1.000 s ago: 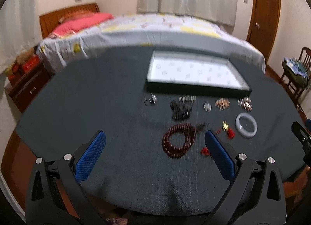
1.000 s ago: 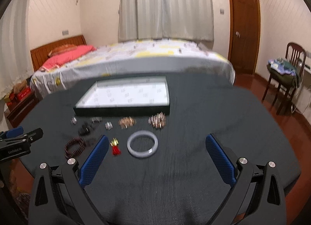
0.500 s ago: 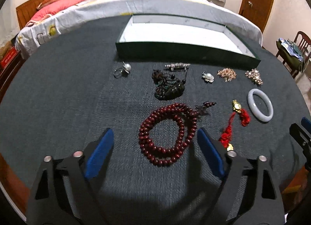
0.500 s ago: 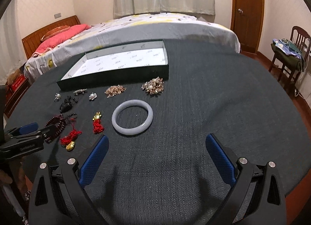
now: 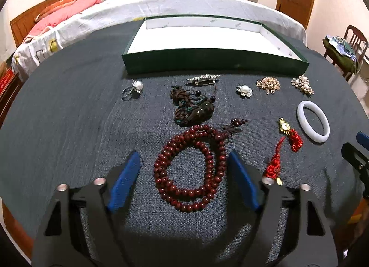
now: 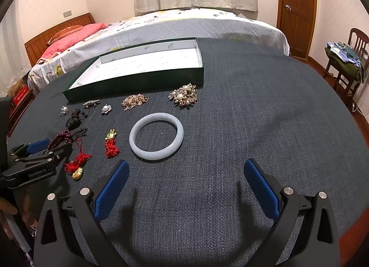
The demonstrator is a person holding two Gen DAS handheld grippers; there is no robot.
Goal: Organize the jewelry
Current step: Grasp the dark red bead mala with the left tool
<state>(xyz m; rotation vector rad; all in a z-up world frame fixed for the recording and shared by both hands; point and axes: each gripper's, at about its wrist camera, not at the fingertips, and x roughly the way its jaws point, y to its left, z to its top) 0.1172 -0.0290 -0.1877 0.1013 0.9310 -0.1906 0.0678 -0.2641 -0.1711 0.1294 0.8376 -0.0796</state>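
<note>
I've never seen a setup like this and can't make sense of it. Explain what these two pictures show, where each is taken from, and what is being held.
There is no robot: a person holds one two-finger gripper in each hand, with a camera on each looking along its blue-padded fingers.

The left gripper is closing around the dark red bead necklace, which lies between its fingers, not yet pinched. The right gripper is open and holds nothing, just short of the pale round bangle.

Brooches and red tassel charms lie on the dark cloth table before an empty green tray.

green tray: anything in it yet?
Empty. The green tray shows only bare white lining in both views; every jewelry piece, including the white bangle, lies on the cloth outside.
</note>
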